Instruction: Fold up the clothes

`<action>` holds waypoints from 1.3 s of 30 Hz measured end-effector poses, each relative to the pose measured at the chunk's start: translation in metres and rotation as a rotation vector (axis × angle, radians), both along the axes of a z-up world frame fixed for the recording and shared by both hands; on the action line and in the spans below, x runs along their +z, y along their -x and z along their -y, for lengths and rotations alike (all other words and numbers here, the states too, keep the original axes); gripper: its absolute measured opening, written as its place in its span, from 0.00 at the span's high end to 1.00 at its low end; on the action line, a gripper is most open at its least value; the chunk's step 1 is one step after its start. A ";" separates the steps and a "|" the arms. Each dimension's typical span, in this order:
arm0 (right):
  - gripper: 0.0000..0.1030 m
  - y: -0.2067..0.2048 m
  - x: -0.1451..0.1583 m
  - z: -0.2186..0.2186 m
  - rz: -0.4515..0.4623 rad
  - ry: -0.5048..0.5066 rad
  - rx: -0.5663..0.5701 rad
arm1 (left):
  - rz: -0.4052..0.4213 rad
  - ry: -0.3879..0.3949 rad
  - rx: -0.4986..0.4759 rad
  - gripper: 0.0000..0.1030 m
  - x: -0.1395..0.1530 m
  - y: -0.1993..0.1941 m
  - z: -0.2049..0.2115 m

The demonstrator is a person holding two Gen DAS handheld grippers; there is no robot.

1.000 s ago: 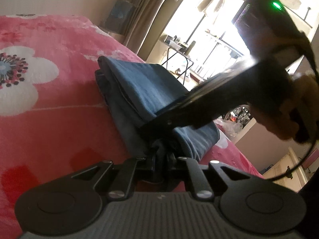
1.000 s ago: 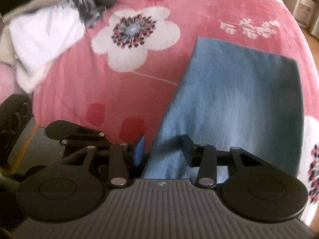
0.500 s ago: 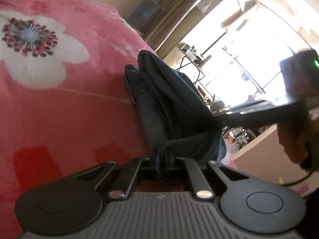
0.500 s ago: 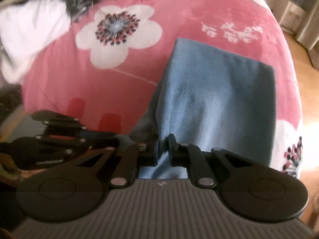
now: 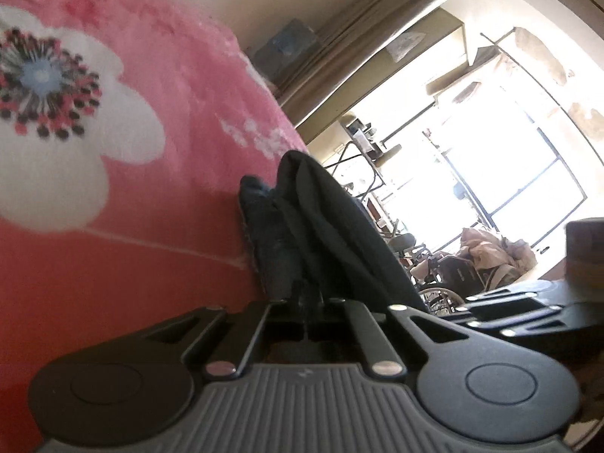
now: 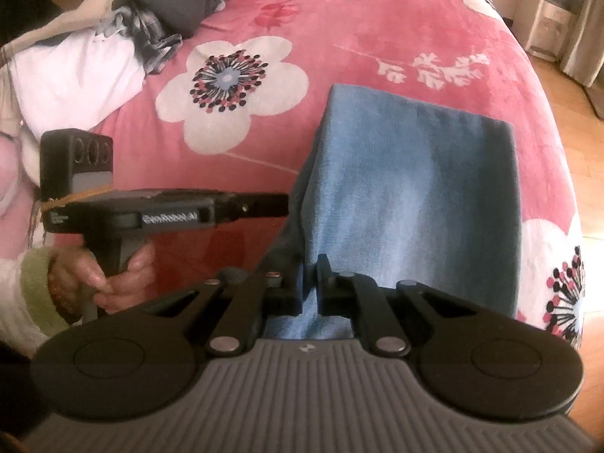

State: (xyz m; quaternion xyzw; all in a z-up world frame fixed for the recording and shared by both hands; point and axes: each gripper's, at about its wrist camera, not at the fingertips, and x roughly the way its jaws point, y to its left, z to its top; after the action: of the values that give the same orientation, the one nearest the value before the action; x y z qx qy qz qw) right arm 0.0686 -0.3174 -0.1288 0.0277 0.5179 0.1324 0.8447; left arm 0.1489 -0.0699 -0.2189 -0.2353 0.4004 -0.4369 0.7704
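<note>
The blue garment (image 6: 411, 204), folded into a long panel, is lying on the pink floral bedspread (image 6: 377, 30) near the bed's edge, its near end lifting off the cover; the right gripper (image 6: 310, 290) is pinching that near hem, its fingers (image 6: 288, 294) clamping a fold of cloth between them; the left gripper (image 6: 281, 204) is reaching in from the side, its tip touching the garment's left edge, and in its own view its fingers (image 5: 298, 294) are closing tightly on the dark, backlit cloth (image 5: 324, 226); a hand (image 6: 113, 275) in a green-cuffed sleeve is gripping its handle; white lettering on the body is reading something like "GenRobot.AI", blurred; a rubber band is circling the rear of the tool; a heap of white, grey and dark clothes (image 6: 113, 37) is sitting well apart at the bed's far left; a bright window (image 5: 490, 158) and a wheelchair (image 5: 445, 275) are showing beyond the bed.
</note>
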 end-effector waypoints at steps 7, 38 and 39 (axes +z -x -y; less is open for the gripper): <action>0.96 0.001 0.002 0.011 0.011 -0.067 -0.030 | 0.070 -0.171 -0.142 0.90 0.021 0.050 -0.034; 0.96 0.000 0.007 0.021 0.017 -0.159 -0.043 | 0.189 -0.196 -0.007 0.94 0.004 0.074 0.029; 0.95 -0.002 0.007 0.019 0.012 -0.151 -0.039 | 0.186 -0.195 -0.005 0.94 0.004 0.076 0.029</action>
State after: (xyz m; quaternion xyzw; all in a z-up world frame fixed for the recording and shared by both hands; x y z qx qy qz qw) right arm 0.0701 -0.3362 -0.1219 0.1007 0.5005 0.1548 0.8458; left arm 0.0732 -0.0988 -0.2145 -0.1168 0.3681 -0.4178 0.8224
